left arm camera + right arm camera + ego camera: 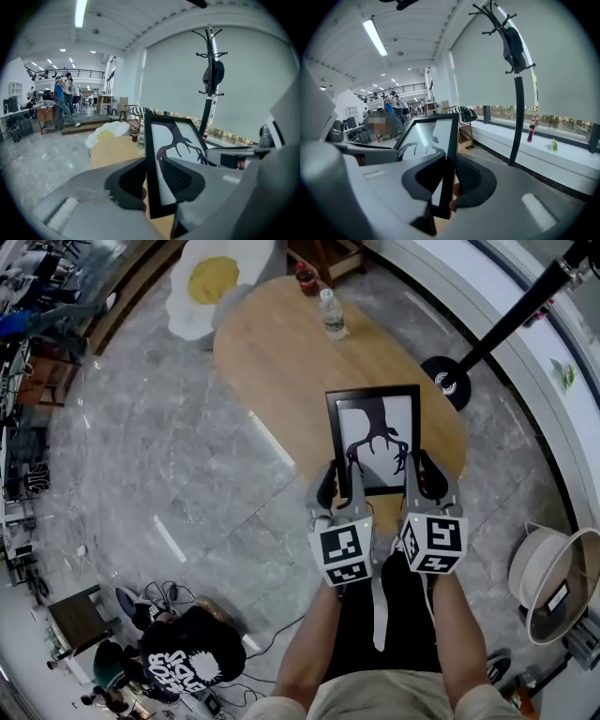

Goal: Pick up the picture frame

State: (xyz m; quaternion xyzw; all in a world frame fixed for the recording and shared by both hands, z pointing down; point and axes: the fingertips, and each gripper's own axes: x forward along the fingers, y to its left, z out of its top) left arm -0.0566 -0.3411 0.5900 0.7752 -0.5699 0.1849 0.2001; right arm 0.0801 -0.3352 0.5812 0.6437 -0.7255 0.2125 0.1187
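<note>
Above the tabletop (272, 352), left gripper (339, 482) and right gripper (422, 474) fingers pinch the frame (375, 427); only gripper views show the blind (234, 84).

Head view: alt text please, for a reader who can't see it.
Seen from above, a black picture frame with a dark antler-like print is held up by its lower edge, the left hand-held gripper and right hand-held gripper each clamped near a bottom corner. Below lie an oval wooden table carrying a water bottle and a grey stone floor.
</note>
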